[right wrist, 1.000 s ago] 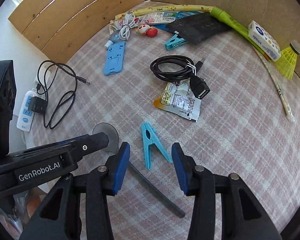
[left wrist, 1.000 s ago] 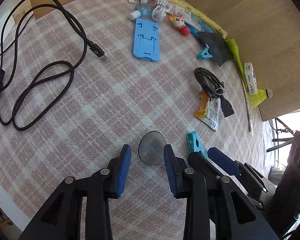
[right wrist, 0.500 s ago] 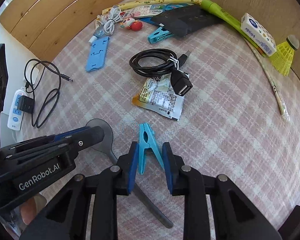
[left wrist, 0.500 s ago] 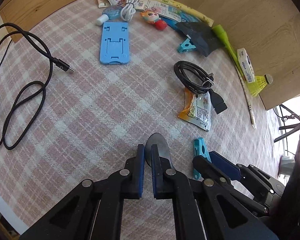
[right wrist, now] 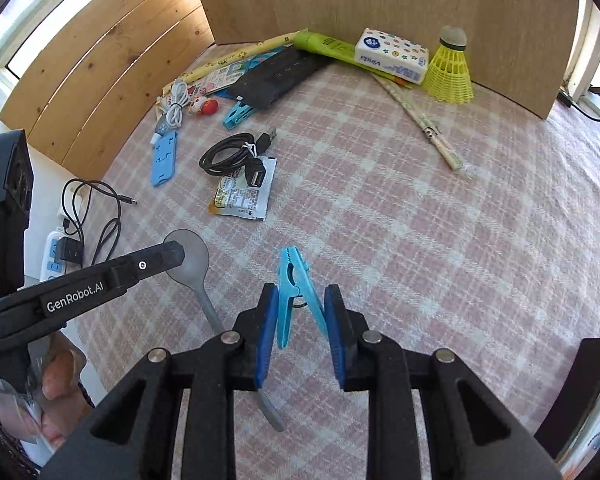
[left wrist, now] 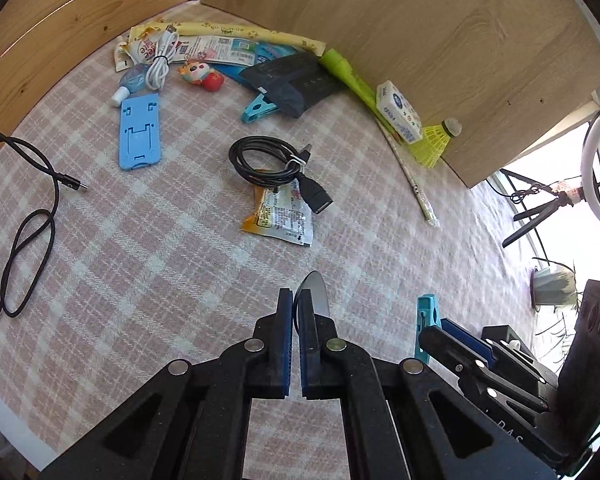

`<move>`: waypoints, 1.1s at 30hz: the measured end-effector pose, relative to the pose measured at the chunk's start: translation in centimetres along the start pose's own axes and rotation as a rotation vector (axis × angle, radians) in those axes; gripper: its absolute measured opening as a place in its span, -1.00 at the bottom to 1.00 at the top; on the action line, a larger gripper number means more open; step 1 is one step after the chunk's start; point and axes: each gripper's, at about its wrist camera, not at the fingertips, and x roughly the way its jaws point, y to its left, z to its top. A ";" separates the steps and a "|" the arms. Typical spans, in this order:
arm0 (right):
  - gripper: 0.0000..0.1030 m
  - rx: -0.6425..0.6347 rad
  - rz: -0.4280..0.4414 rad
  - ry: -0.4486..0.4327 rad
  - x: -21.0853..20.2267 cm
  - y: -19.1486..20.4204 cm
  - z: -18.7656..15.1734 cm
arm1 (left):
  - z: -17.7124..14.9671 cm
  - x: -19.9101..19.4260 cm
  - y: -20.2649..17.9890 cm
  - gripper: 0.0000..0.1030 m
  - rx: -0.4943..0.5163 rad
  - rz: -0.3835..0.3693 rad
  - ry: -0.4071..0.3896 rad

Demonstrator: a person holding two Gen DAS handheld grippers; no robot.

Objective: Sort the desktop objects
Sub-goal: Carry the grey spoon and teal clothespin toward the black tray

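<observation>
Both grippers have closed and come up off the cloth since a second ago: the left gripper point(left wrist: 296, 312), which stood spread around the bowl of the grey spoon point(right wrist: 190, 256), now pinches it edge-on between its pressed-together pads, and the right gripper point(right wrist: 300, 312), which was open over the blue clothespin point(right wrist: 296, 284), now squeezes the peg's two legs.

The spoon's handle slopes down under the right gripper, and the peg points away from the fingers, both clear of the pink checked tablecloth point(right wrist: 440, 240).

Counting what lies on the cloth: two blue clothespins in all, the held one and a second clothespin point(left wrist: 258, 108) by the black pouch point(left wrist: 296, 80). There is one coiled black USB cable point(left wrist: 268, 158) with its plug end resting on one snack sachet point(left wrist: 280, 216). One blue phone stand point(left wrist: 139, 132), one small toy figure point(left wrist: 202, 74), one bundled white cable point(left wrist: 160, 64). Along the wooden boards at the back sit one tissue pack point(right wrist: 392, 56), one yellow shuttlecock point(right wrist: 450, 68) and one wrapped pair of chopsticks point(right wrist: 424, 128). One loose black charging cable point(left wrist: 24, 208) trails at the left edge.
</observation>
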 end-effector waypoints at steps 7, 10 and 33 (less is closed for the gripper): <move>-0.54 0.122 0.018 -0.087 -5.8 -3.9 -3.0 | -1.3 -3.5 -7.2 -0.96 0.155 -0.093 -0.014; -0.54 0.185 0.007 -0.126 -8.7 -6.1 -5.3 | -3.0 -4.4 -10.5 -0.96 0.228 -0.141 0.005; -0.54 0.674 -0.257 -0.312 -24.3 -20.5 -28.7 | -20.5 -2.2 -29.8 -0.96 0.701 -0.296 0.226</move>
